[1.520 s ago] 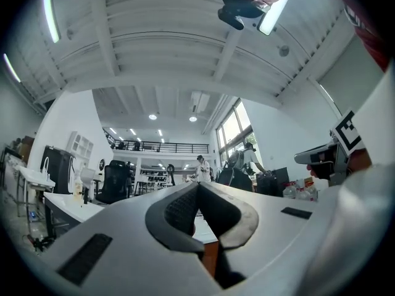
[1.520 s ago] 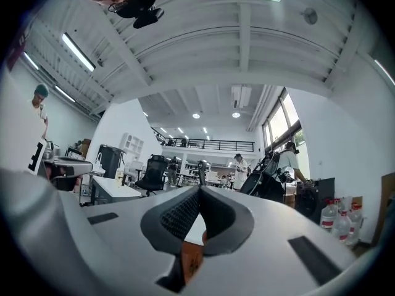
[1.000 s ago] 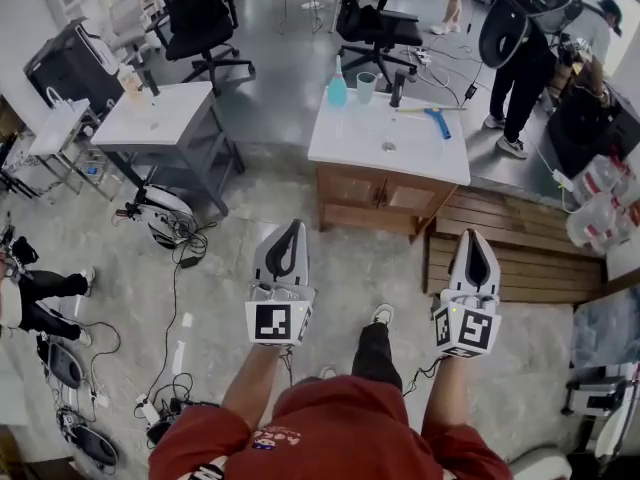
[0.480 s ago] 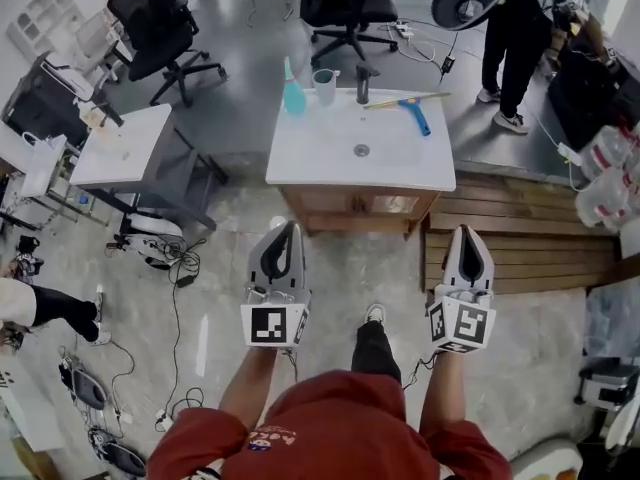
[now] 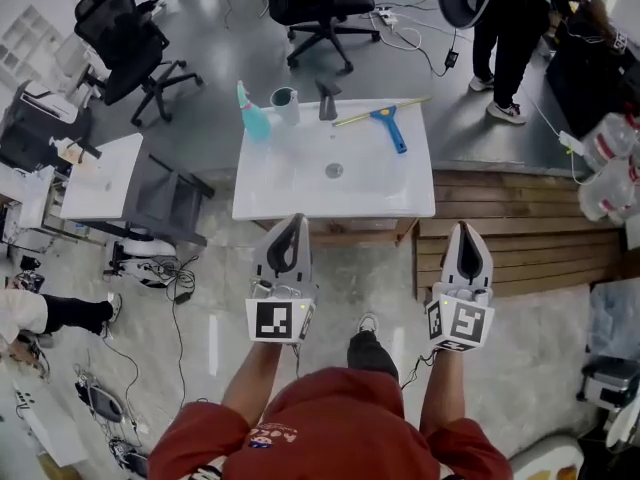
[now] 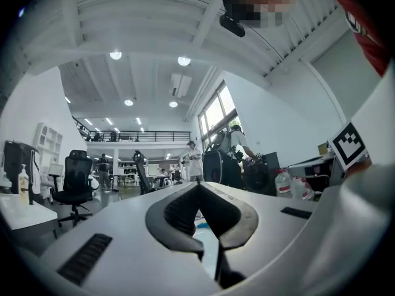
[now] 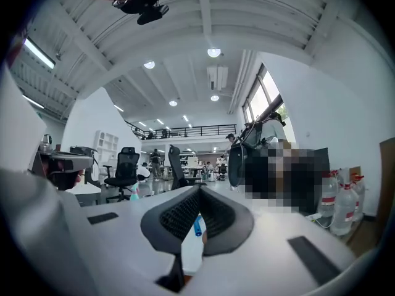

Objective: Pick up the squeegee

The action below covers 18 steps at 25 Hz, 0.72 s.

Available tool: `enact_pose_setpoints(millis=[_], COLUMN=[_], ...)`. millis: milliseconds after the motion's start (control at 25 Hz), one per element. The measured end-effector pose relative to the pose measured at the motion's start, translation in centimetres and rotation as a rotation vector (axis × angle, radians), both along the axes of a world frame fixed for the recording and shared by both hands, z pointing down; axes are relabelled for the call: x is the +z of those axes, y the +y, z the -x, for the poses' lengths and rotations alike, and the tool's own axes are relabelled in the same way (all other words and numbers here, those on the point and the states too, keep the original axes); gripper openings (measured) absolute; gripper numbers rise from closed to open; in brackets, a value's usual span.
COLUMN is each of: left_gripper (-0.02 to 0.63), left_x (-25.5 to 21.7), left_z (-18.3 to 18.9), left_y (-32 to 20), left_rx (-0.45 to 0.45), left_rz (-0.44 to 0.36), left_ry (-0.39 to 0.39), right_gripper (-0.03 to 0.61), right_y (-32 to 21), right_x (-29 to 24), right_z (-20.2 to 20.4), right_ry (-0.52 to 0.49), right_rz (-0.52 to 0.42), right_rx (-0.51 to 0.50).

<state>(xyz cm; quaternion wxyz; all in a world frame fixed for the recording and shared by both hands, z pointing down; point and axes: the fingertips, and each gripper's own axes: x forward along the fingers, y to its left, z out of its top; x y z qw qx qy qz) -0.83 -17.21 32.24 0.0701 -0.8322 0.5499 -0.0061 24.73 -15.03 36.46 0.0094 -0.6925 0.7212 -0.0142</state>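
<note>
Left tool [image 5: 295,223] & right tool [image 5: 467,228]: both jaws together, empty, well apart from squeegee [image 5: 388,126] on surface [image 5: 300,193].

Right gripper [image 7: 199,189] with jaws closed tip to tip; the blue squeegee [image 7: 197,225] shows beyond them, straight ahead.

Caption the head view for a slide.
Left tool and right tool, both shut and empty, short of the sink counter bearing the blue squeegee.
</note>
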Motion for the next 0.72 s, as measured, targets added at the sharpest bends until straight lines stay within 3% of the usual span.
enact_pose_setpoints(millis=[400,720], left_gripper=[0.015,0.015], left_x=[-0.2,0.2], left_z=[-8.2,-7.6], left_y=[-8.8,-14.4], left_rx=[0.048,0.042], left_rz=[-0.007,-0.016], left_ry=[0.017,0.045], right_gripper=[0.008,0.008], right_y=[-7.6,-12.5], right_x=[-0.3,-1.1], right_z=[-7.8,-8.1], right_ry=[0.001,0.049], right_rz=[-0.013,-0.015], right_rx=[0.043,0.042])
